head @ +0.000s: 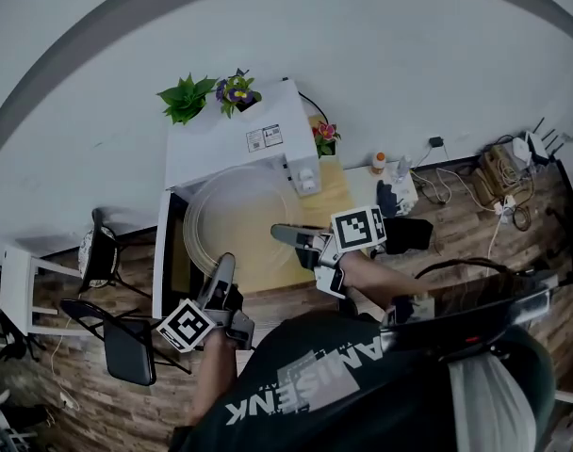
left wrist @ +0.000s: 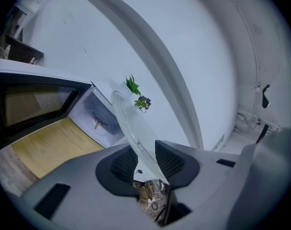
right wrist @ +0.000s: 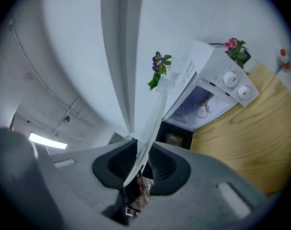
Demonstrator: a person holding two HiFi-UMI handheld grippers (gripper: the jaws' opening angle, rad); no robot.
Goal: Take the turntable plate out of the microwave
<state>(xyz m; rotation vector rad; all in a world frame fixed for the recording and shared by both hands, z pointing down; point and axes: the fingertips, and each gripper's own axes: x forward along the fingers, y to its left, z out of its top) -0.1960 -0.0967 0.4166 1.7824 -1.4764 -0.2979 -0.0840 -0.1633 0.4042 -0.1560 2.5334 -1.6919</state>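
The clear glass turntable plate [head: 237, 217] hangs in front of the white microwave [head: 232, 139], held by both grippers above the wooden table [head: 335, 191]. My left gripper [head: 223, 266] is shut on its near left rim; in the left gripper view the plate [left wrist: 131, 126] runs edge-on between the pads of that gripper [left wrist: 146, 161]. My right gripper [head: 285, 233] is shut on the right rim, and the plate [right wrist: 154, 114] stands edge-on in that gripper [right wrist: 140, 164]. The microwave [right wrist: 207, 87] is open, its empty cavity with the bare rotor hub [left wrist: 98, 123] showing.
The microwave door [head: 164, 252] hangs open to the left. Potted plants [head: 186, 97] stand on top of the microwave and one flower pot [head: 325, 137] beside it. Black chairs [head: 107, 332] stand at the left, cables [head: 499, 182] lie on the floor at the right.
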